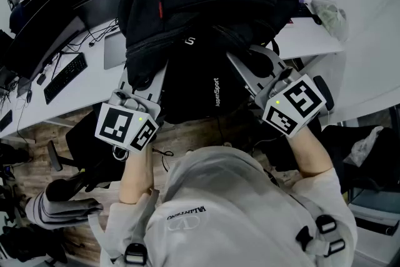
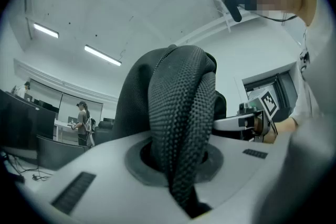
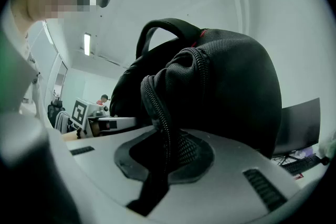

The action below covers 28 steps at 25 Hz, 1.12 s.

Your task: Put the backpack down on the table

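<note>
A black backpack [image 1: 200, 15] hangs between my two grippers, above the near edge of the white table [image 1: 312, 40]; whether it touches the table I cannot tell. My left gripper [image 1: 147, 77] is shut on its left side. In the left gripper view the jaws [image 2: 181, 165] pinch a padded mesh shoulder strap [image 2: 181, 113]. My right gripper [image 1: 245, 62] is shut on the bag's right side. The right gripper view shows its jaws [image 3: 163, 160] clamped on a zippered fold [image 3: 165, 123] of the backpack [image 3: 226, 86]. The bag hides both sets of fingertips in the head view.
A keyboard [image 1: 65, 77], dark monitors [image 1: 44, 15] and cables lie on the table's left part. A clear plastic bag [image 1: 331, 15] sits at the right end. An office chair base [image 1: 62, 197] stands on the wooden floor at my left. A person [image 2: 84, 122] stands far off.
</note>
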Each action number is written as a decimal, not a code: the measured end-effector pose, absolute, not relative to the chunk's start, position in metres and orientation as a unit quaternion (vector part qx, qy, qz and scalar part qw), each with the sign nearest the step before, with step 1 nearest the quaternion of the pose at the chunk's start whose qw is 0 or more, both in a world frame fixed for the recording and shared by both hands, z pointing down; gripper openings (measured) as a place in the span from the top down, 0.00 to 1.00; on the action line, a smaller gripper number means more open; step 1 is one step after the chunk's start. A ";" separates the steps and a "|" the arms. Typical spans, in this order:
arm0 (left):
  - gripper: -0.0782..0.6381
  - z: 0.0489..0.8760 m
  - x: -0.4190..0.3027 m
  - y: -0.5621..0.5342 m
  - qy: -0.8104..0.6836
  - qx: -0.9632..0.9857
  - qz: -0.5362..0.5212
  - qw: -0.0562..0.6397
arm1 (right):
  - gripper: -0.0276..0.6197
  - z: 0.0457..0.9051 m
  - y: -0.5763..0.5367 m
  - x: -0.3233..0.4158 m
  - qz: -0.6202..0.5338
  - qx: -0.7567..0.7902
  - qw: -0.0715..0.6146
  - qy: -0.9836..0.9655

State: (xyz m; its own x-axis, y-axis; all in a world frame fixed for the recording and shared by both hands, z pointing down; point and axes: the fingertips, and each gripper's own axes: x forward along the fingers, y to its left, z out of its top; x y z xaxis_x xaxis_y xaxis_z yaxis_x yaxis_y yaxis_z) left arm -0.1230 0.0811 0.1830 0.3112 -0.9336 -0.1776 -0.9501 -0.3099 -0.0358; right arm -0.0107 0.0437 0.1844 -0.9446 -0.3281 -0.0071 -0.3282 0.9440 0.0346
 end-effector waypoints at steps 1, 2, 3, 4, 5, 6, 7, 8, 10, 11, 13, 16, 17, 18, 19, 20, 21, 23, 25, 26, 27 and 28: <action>0.85 0.183 -0.121 0.079 0.584 -0.807 0.062 0.065 | 0.90 0.184 0.042 -0.009 0.016 -0.166 0.001 0.986; 0.85 0.182 -0.119 0.077 0.584 -0.807 0.062 0.064 | 0.90 0.184 0.040 -0.007 0.015 -0.166 0.001 0.986; 0.85 0.181 -0.117 0.075 0.584 -0.807 0.061 0.064 | 0.90 0.183 0.037 -0.005 0.014 -0.166 0.002 0.986; 0.86 0.179 -0.115 0.072 0.584 -0.807 0.061 0.065 | 0.90 0.181 0.034 -0.003 0.014 -0.167 0.003 0.986; 0.85 0.177 -0.114 0.069 0.583 -0.807 0.061 0.067 | 0.90 0.180 0.031 -0.002 0.016 -0.167 0.005 0.986; 0.85 0.176 -0.112 0.066 0.583 -0.807 0.061 0.069 | 0.90 0.179 0.028 0.000 0.017 -0.168 0.006 0.986; 0.85 0.175 -0.111 0.065 0.583 -0.807 0.061 0.070 | 0.90 0.178 0.026 0.001 0.018 -0.167 0.007 0.986; 0.85 0.175 -0.110 0.063 0.584 -0.806 0.062 0.070 | 0.90 0.178 0.025 0.002 0.018 -0.166 0.007 0.986; 0.85 0.175 -0.108 0.059 0.586 -0.805 0.062 0.069 | 0.90 0.178 0.020 0.004 0.013 -0.162 0.011 0.987; 0.85 0.175 -0.107 0.057 0.586 -0.805 0.062 0.068 | 0.90 0.178 0.018 0.005 0.008 -0.160 0.014 0.987; 0.85 0.175 -0.103 0.052 0.586 -0.805 0.062 0.067 | 0.89 0.178 0.012 0.009 -0.002 -0.157 0.020 0.987; 0.85 0.176 -0.098 0.047 0.587 -0.805 0.061 0.062 | 0.89 0.178 0.006 0.014 -0.008 -0.155 0.025 0.988; 0.85 0.176 -0.097 0.045 0.588 -0.804 0.061 0.060 | 0.89 0.178 0.004 0.015 -0.008 -0.154 0.026 0.988; 0.85 0.176 -0.096 0.044 0.589 -0.804 0.062 0.060 | 0.89 0.178 0.003 0.016 -0.008 -0.153 0.027 0.988; 0.85 0.176 -0.095 0.043 0.590 -0.803 0.062 0.059 | 0.89 0.176 0.001 0.016 -0.008 -0.151 0.028 0.988; 0.85 0.174 -0.095 0.042 0.591 -0.802 0.062 0.060 | 0.89 0.174 0.000 0.016 -0.007 -0.149 0.030 0.988; 0.85 0.171 -0.095 0.041 0.593 -0.800 0.062 0.062 | 0.89 0.172 -0.002 0.016 -0.006 -0.146 0.032 0.989; 0.85 0.166 -0.095 0.041 0.597 -0.797 0.061 0.067 | 0.89 0.166 -0.003 0.015 -0.002 -0.141 0.035 0.989; 0.85 0.162 -0.096 0.040 0.600 -0.795 0.061 0.071 | 0.89 0.162 -0.005 0.014 0.002 -0.137 0.038 0.990; 0.85 0.161 -0.096 0.040 0.600 -0.794 0.061 0.073 | 0.89 0.160 -0.006 0.013 0.004 -0.136 0.040 0.990; 0.85 0.160 -0.096 0.039 0.600 -0.794 0.061 0.074 | 0.89 0.160 -0.007 0.013 0.005 -0.136 0.042 0.990; 0.85 0.160 -0.096 0.039 0.601 -0.794 0.061 0.076 | 0.89 0.159 -0.008 0.013 0.005 -0.136 0.044 0.990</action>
State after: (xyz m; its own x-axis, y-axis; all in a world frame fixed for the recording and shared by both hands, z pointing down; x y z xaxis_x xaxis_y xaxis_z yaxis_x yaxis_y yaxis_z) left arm -0.0961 0.0387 0.1598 0.2708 -0.9442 -0.1875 -0.9626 -0.2667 -0.0470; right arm 0.0133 -0.0075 0.1595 -0.9592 -0.2684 -0.0886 -0.2692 0.9631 -0.0021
